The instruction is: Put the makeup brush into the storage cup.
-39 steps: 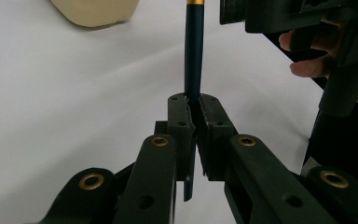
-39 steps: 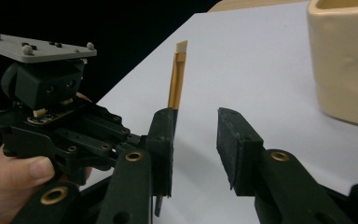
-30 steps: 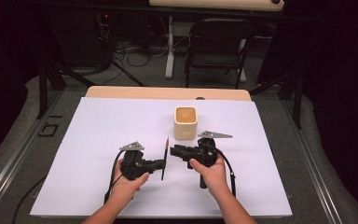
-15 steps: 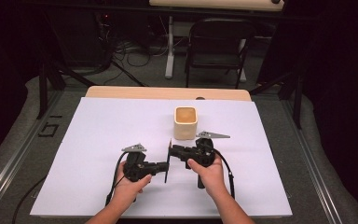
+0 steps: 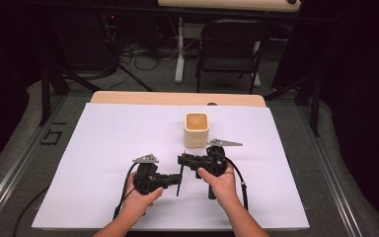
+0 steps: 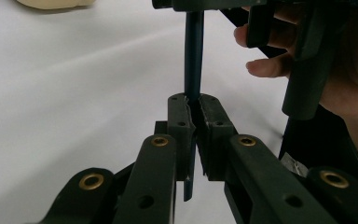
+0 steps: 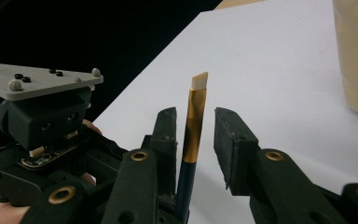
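On the white sheet (image 5: 103, 148) that covers the table, a person holds two grippers close together, just in front of a beige cup (image 5: 196, 129).

The left gripper (image 5: 173, 179) is clenched on a thin dark paintbrush (image 5: 180, 177). In the left gripper view its two jaws press tightly on the brush handle (image 6: 193, 60), which stands almost upright between them and sticks out a little below the pads.

The right gripper (image 5: 183, 160) is at the other end of the same brush. In the right gripper view the gold metal band and the pale slanted tip of the brush (image 7: 195, 123) rise between its jaws. The band lies against the left jaw, but a clear gap is open between the brush and the right jaw, so this gripper does not clamp it. Its jaws have just been closing a little, with the brush between them.

In the high view the brush is a short dark line, nearly upright, between the two grippers, above the sheet and near the cup. The right hand (image 5: 222, 183) is just beside the brush, and the left hand (image 5: 140, 197) is lower, near the front edge of the sheet.
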`<action>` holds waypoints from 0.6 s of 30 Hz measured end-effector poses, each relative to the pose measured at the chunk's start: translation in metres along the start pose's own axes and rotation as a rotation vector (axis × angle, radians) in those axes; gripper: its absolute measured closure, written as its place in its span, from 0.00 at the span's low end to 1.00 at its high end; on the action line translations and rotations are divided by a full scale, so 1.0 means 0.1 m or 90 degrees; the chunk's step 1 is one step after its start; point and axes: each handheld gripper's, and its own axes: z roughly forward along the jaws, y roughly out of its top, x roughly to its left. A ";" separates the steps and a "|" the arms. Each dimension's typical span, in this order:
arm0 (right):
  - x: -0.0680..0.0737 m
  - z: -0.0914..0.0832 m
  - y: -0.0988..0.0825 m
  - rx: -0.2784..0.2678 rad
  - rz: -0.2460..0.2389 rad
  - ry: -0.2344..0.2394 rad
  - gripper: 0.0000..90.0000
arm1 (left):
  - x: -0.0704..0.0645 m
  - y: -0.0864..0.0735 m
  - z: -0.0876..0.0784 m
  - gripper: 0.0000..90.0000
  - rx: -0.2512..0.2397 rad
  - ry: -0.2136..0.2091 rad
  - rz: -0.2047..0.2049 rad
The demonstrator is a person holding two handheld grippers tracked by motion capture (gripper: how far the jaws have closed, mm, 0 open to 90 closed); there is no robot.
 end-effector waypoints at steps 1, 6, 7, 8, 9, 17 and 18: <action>0.00 0.00 0.00 -0.001 0.002 0.000 0.79 | 0.00 0.00 0.00 0.94 0.000 0.001 0.002; 0.00 0.01 0.00 0.003 0.013 0.008 0.81 | -0.01 0.00 0.01 0.94 0.000 -0.001 0.001; -0.01 0.01 0.00 0.005 0.013 0.008 0.82 | -0.01 0.00 0.01 0.94 0.000 -0.001 0.001; -0.01 0.01 0.00 0.006 0.016 0.007 0.83 | -0.01 0.00 0.01 0.94 -0.001 0.000 0.002; -0.01 0.00 0.00 0.006 0.018 0.009 0.84 | -0.01 0.00 0.00 0.94 -0.001 0.001 0.004; -0.01 0.01 0.00 0.009 0.028 0.014 0.89 | -0.02 0.00 0.01 0.94 0.002 0.001 0.001; -0.01 0.01 0.00 0.009 0.028 0.014 0.89 | -0.01 0.00 0.01 0.94 0.002 0.002 0.002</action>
